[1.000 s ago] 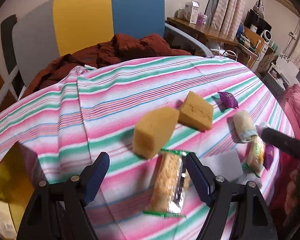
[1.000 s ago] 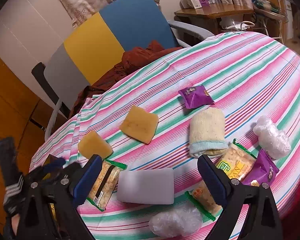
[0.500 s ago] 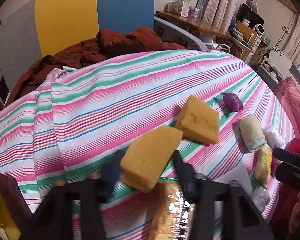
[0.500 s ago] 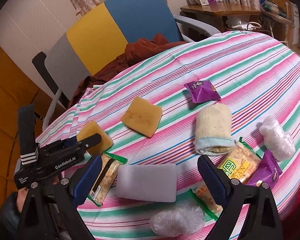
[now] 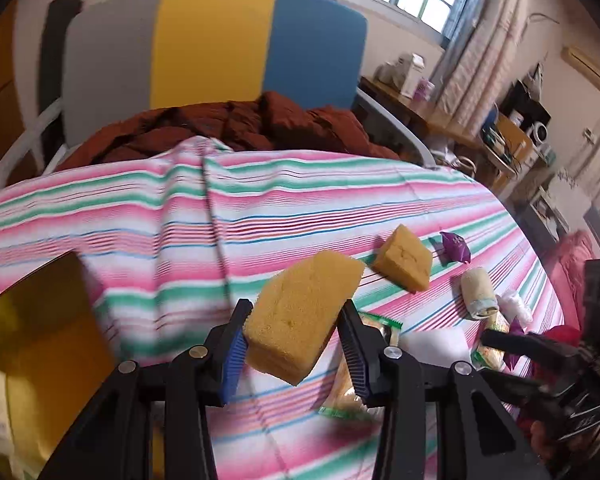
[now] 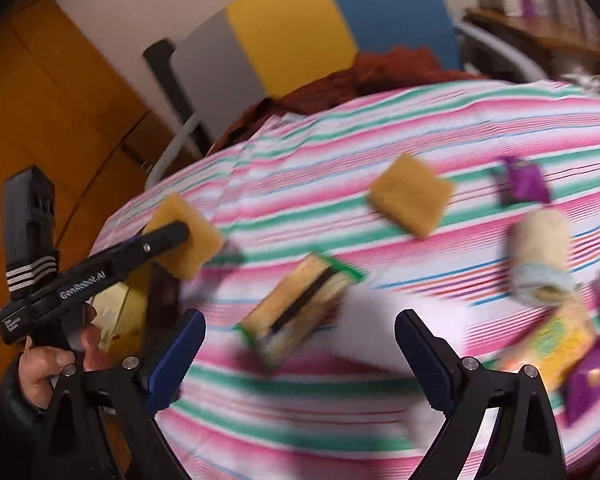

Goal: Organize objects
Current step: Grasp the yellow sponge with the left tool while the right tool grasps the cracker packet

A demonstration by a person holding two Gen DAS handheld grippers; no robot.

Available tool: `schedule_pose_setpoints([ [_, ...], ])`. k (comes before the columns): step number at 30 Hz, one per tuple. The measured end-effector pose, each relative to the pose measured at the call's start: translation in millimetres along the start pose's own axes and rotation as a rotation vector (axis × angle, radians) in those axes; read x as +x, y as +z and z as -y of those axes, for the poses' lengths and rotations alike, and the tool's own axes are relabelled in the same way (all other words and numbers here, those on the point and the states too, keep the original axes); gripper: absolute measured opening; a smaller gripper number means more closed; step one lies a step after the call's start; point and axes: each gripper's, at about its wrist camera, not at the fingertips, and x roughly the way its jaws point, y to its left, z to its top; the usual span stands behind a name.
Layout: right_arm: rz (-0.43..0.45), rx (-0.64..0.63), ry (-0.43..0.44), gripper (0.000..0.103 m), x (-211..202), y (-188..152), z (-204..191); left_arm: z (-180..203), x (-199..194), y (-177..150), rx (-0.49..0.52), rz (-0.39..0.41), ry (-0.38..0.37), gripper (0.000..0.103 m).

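Observation:
My left gripper (image 5: 296,340) is shut on a yellow sponge block (image 5: 304,316) and holds it above the striped tablecloth (image 5: 172,232). From the right wrist view the same sponge (image 6: 186,236) hangs at the table's left edge in that gripper. A second yellow sponge (image 5: 404,264) lies flat further right. My right gripper (image 6: 300,348) is open, hovering over a green-edged snack packet (image 6: 300,304) and a white pad (image 6: 376,320).
A rolled cream towel (image 6: 544,252), purple packets (image 6: 524,180), a yellow-green snack bag (image 6: 552,344) and white plastic wrap (image 5: 514,306) lie on the right. An amber container (image 5: 40,320) sits at the left edge. Behind the table stands a grey-yellow-blue chair (image 5: 212,48) with a brown garment (image 5: 236,128).
My left gripper shut on the nearer sponge and lifted it off the cloth toward the left. The right gripper swung left and lower over the snack packet; its view is blurred.

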Motion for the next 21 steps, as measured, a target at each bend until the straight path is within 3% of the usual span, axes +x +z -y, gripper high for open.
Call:
schedule_pose_setpoints([
  [5, -0.081, 0.077, 0.045, 0.095, 35, -3, -15, -21, -39, -15, -0.034, 0.056, 0.011, 0.044],
  [12, -0.146, 0.216, -0.072, 0.092, 86, 2, -10, -56, -80, -39, -0.116, 0.109, 0.013, 0.044],
  [18, -0.157, 0.105, -0.236, 0.091, 113, 16, -30, -88, -107, -62, -0.193, 0.137, 0.036, 0.044],
  [20, -0.176, 0.008, -0.332, 0.08, 119, 14, -42, -99, -116, -70, -0.219, 0.148, 0.051, 0.044],
  [21, -0.176, -0.032, -0.371, 0.065, 120, 13, -46, -103, -119, -74, -0.227, 0.153, 0.058, 0.044],
])
